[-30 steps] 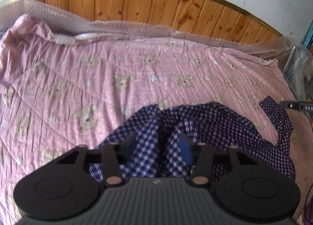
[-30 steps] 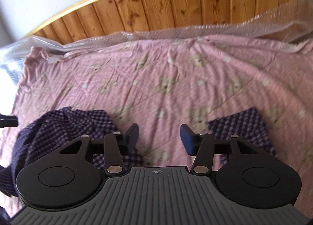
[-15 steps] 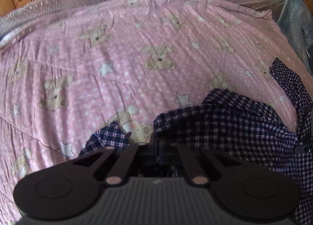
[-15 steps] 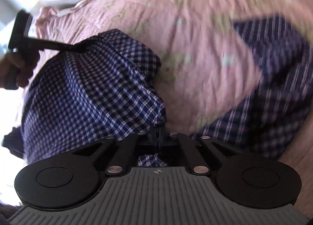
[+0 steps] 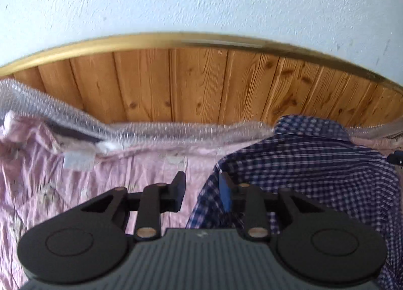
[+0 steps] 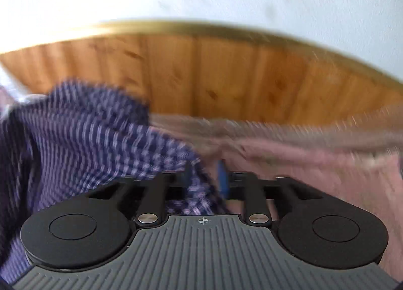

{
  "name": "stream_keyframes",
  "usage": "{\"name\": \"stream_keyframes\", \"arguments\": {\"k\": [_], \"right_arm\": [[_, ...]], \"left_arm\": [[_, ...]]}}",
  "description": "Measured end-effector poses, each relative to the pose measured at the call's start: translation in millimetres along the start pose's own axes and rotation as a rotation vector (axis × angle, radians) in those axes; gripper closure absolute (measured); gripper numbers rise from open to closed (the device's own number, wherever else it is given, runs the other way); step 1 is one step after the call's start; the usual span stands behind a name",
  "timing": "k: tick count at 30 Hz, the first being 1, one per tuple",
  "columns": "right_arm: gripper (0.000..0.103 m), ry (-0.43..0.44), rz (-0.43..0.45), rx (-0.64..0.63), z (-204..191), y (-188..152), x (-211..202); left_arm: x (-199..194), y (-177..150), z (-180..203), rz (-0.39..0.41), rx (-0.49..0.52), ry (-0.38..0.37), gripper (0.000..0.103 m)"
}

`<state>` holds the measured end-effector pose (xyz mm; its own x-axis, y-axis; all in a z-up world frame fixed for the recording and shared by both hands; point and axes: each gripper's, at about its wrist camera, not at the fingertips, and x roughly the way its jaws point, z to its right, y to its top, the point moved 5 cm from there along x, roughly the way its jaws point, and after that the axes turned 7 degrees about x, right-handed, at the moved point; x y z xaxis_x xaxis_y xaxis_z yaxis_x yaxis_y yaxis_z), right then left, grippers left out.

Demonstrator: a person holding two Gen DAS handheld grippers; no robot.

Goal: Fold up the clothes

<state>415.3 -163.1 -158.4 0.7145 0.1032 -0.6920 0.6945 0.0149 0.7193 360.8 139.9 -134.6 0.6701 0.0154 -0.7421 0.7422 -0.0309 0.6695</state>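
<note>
A dark blue and white checked shirt [image 5: 314, 164] lies spread on the pink bedspread [image 5: 75, 189], its collar end close to the headboard. My left gripper [image 5: 202, 190] is over the shirt's left edge. Its jaws are opening, and the hem lies loose beside the right finger [image 5: 225, 191]. The right wrist view is blurred by motion. There the shirt [image 6: 88, 134] fills the left side. My right gripper [image 6: 205, 176] is at its right edge with jaws opening and a fold of checked cloth lying slack between them.
A wooden plank headboard [image 5: 189, 83] with a gold rim stands right behind the bed, under a pale wall. Bubble wrap [image 5: 151, 131] runs along the bed's far edge. The pink bedspread [image 6: 314, 176] stretches to the right of the shirt.
Both grippers shut on the shirt's edges and carried it toward the headboard. Their jaws have now parted. Both views have tipped up from the bedspread to the headboard and wall.
</note>
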Motion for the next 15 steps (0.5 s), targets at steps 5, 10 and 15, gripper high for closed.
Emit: {"name": "stream_keyframes", "arguments": {"k": [5, 10, 15], "right_arm": [[0.039, 0.133, 0.027, 0.230, 31, -83, -85], [0.034, 0.284, -0.195, 0.455, 16, -236, -138], [0.042, 0.393, -0.247, 0.407, -53, -299, -136]], "left_arm": [[-75, -122, -20, -0.071, -0.013, -0.042, 0.048], [-116, -244, -35, -0.257, -0.154, -0.081, 0.038], [-97, -266, -23, -0.294, -0.153, -0.176, 0.058]]}}
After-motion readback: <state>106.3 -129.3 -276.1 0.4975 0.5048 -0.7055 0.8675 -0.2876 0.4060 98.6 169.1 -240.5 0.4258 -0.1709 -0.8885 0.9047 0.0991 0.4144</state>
